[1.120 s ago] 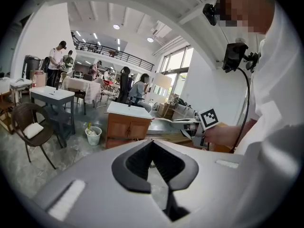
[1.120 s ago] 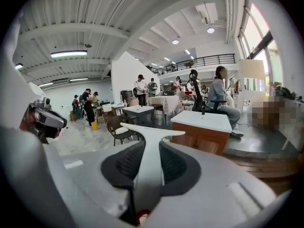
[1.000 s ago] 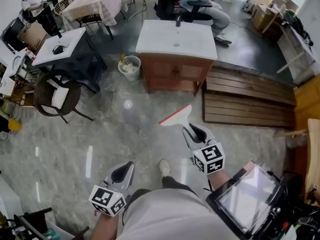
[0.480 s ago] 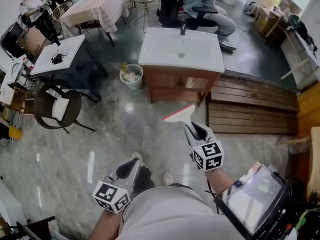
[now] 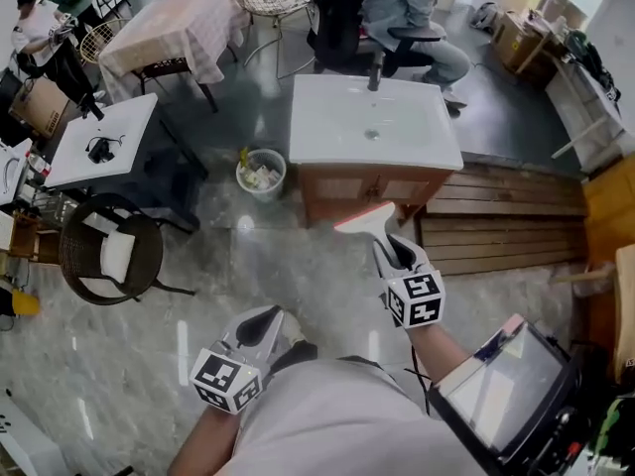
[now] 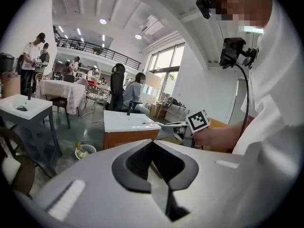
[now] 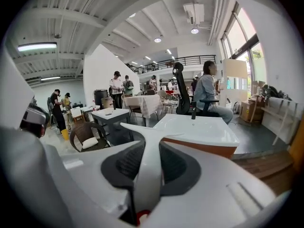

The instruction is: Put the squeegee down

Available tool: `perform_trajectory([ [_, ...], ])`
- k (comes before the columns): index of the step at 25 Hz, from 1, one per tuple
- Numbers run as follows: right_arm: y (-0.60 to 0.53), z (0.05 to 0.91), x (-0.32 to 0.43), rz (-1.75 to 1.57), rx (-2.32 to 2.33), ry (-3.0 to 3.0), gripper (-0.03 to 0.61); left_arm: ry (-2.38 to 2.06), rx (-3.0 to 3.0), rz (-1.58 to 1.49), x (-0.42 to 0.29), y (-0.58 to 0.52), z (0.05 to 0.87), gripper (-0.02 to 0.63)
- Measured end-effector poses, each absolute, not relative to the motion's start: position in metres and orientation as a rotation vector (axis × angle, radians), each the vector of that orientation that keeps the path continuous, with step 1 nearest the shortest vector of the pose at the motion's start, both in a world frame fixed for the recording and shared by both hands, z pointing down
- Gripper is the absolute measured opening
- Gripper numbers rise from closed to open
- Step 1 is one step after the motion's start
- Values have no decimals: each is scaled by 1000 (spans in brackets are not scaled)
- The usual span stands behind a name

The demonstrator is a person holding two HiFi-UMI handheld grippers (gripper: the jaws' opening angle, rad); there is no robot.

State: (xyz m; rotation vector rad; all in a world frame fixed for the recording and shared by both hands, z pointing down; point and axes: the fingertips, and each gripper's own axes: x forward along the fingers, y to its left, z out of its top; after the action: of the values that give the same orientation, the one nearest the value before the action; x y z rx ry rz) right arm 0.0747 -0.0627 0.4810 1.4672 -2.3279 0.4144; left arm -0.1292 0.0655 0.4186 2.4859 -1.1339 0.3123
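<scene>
The squeegee (image 5: 364,220) has a white handle and a red blade. My right gripper (image 5: 397,254) is shut on the handle and holds it out in the air, blade forward, just short of the white sink top (image 5: 375,122) on its wooden cabinet. In the right gripper view the handle (image 7: 148,170) runs up between the jaws of the right gripper (image 7: 151,148). My left gripper (image 5: 260,327) hangs lower at the left, shut, with nothing in it. The left gripper view looks over that gripper's own closed jaws (image 6: 153,144) to the squeegee (image 6: 167,124) out to the right.
A waste bin (image 5: 260,175) stands left of the cabinet. A slatted wooden platform (image 5: 506,216) lies to its right. A wicker chair (image 5: 104,251) and a small white table (image 5: 99,142) are at the left. A person sits on a chair (image 5: 407,8) behind the sink.
The person has walked towards the sink. Both grippers have come forward with them, and the squeegee's blade now reaches the cabinet's front. The grip on the handle is unchanged.
</scene>
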Motion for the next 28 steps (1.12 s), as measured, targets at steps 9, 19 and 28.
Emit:
perform_trajectory([
  [9,-176,509,-6,563,1694,-2246,98,-1049,2524,339,-222,-29,426,8],
  [19,-336,533,-44,591,1825,-2187,98,-1093,2461,360,-264,-133,440,8],
  [28,-501,574,-43,648,1837,-2143,98,-1142,2421,389,-254,-271,431,8],
])
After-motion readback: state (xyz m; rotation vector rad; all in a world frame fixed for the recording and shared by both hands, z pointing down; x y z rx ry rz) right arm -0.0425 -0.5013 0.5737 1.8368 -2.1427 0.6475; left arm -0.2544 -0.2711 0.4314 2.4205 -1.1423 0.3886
